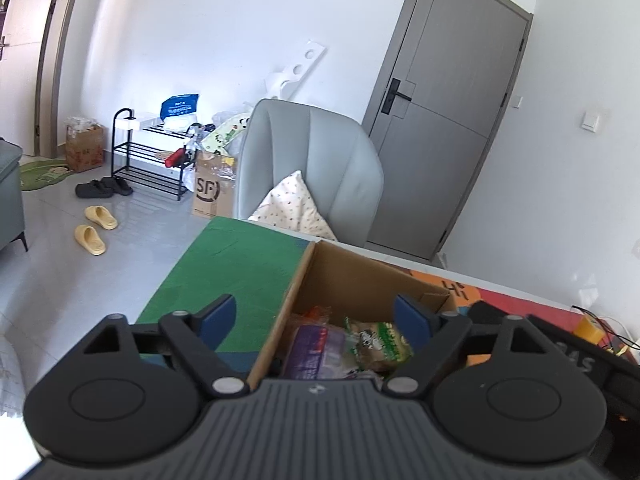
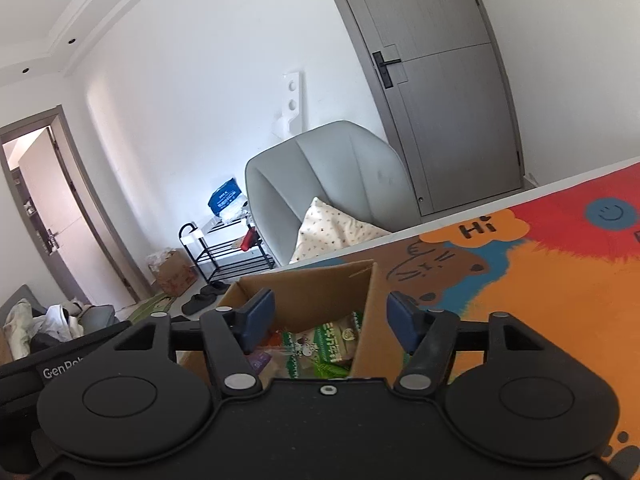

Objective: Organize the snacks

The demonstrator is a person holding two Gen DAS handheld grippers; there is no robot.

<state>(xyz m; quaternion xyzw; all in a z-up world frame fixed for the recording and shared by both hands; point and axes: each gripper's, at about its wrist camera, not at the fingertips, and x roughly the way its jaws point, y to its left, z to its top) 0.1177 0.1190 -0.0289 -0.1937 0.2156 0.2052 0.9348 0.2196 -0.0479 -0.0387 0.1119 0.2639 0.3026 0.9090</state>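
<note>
The cardboard box point(image 1: 352, 276) is showing plain, matt brown paperboard with a raw corrugated rim. The snack packets point(image 1: 348, 346) inside it are glinting as thin, crinkled glossy plastic film. The mat point(image 2: 540, 280) covering the tabletop is looking like soft, matt printed cloth, green at its left edge. The left gripper point(image 1: 316, 320) is showing matt black plastic with a ribbed grey top, dull metal pivot pins and smooth blue pads point(image 1: 218, 316).
</note>
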